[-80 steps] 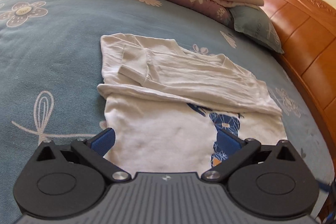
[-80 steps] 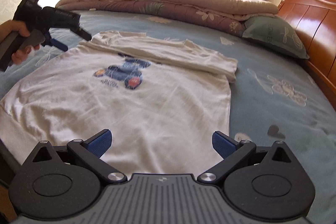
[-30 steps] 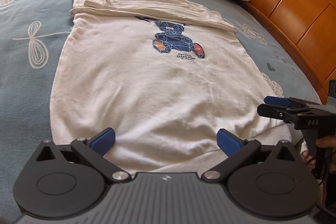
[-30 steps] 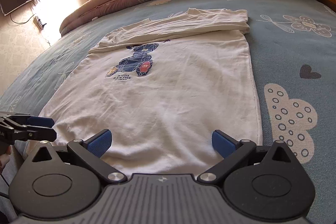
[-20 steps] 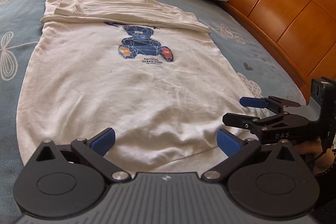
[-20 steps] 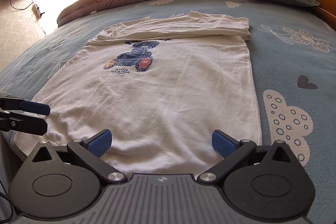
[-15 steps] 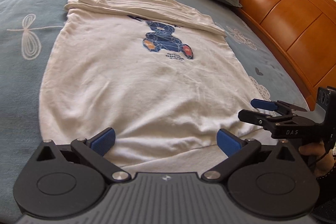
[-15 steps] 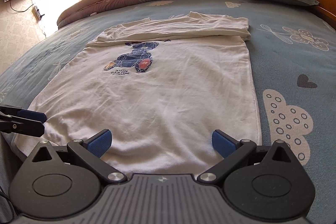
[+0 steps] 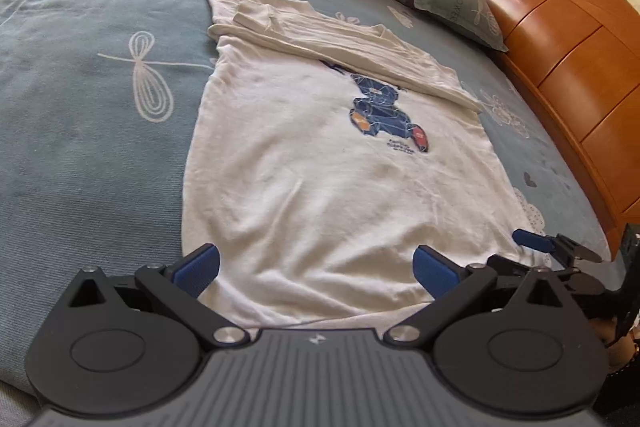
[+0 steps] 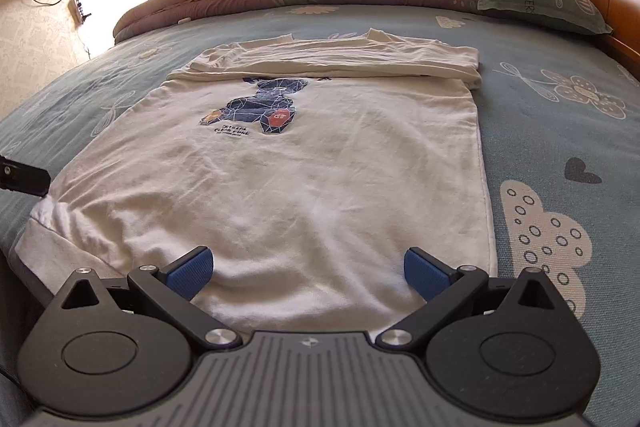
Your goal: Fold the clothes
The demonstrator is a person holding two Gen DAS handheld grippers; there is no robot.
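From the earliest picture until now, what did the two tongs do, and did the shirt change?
Both tongs pulled back from the sleeve end to the hem: the left tongs came to the left hem corner, the right tongs to the right side. Both are open and neither holds any cloth. The white shirt stayed flat on the bed, sleeves folded across the top.

Bedspread (image 10: 560, 131) free; headboard (image 9: 568, 67) rt.

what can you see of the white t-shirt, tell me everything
The white t-shirt lies flat, print up, on the blue patterned bedspread. It looks like soft, slightly wrinkled cotton with a blue geometric bear print and small text beneath. Its top with the sleeves is folded over into a band across the far end. The hem reaches the bed's near edge. Neither gripper holds it.
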